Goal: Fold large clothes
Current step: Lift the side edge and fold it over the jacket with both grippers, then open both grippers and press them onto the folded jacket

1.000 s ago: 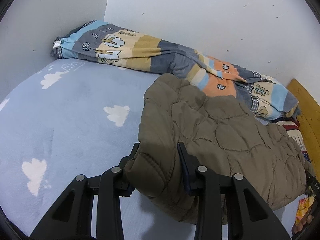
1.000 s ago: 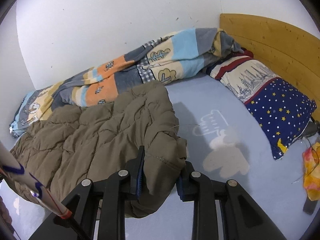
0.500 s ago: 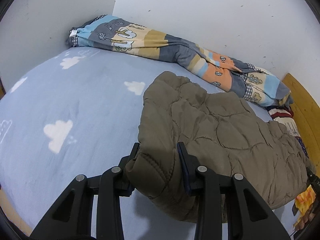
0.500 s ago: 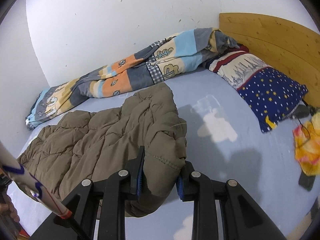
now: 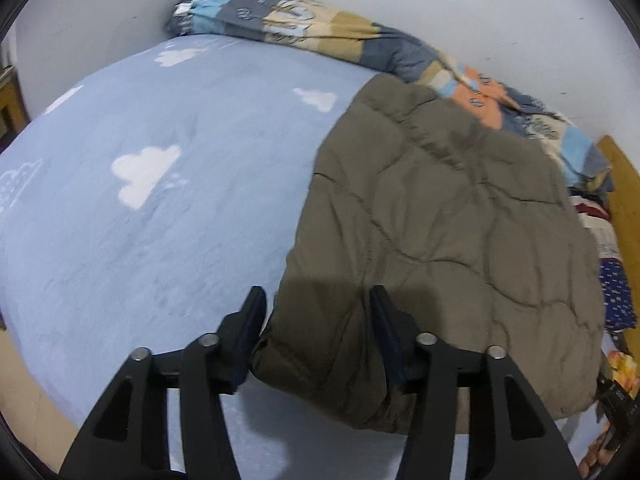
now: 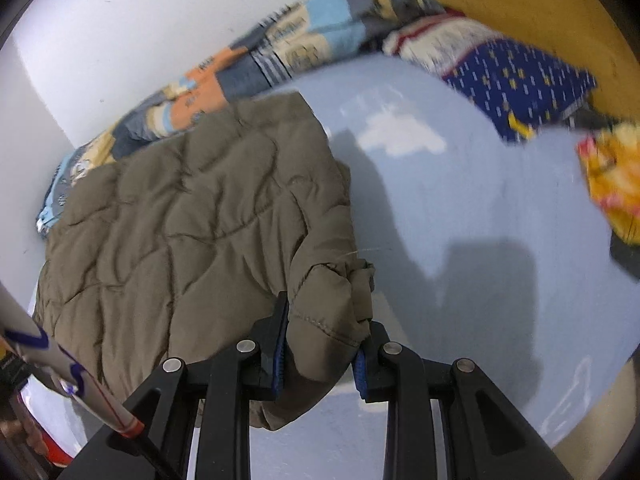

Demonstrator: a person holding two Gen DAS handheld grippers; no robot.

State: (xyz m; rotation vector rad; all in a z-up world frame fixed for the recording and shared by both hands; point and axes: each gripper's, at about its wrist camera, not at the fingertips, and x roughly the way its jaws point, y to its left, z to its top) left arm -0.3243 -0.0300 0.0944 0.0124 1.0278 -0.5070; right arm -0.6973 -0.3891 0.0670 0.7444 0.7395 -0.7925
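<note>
Jacket (image 5: 440, 216): olive quilted, folded, lying on the blue cloud-print bed (image 5: 168, 216) beside a striped quilt (image 5: 320, 28).
Left tool (image 5: 316, 308): jaws have just been opening; the jacket's corner lies between them, left pad clear of it.
Right tool (image 6: 324, 320): clamped on the jacket's other corner.

quilted jacket (image 5: 448, 216) laid flat on bed (image 5: 160, 216), toward the wall side. rolled blanket (image 5: 320, 28) behind jacket, along the wall. pillow (image 6: 520, 80) at the headboard (image 6: 520, 4), right of jacket in right wrist view. near jacket corners between left gripper (image 5: 316, 312) and right gripper (image 6: 324, 320) jaws.
</note>
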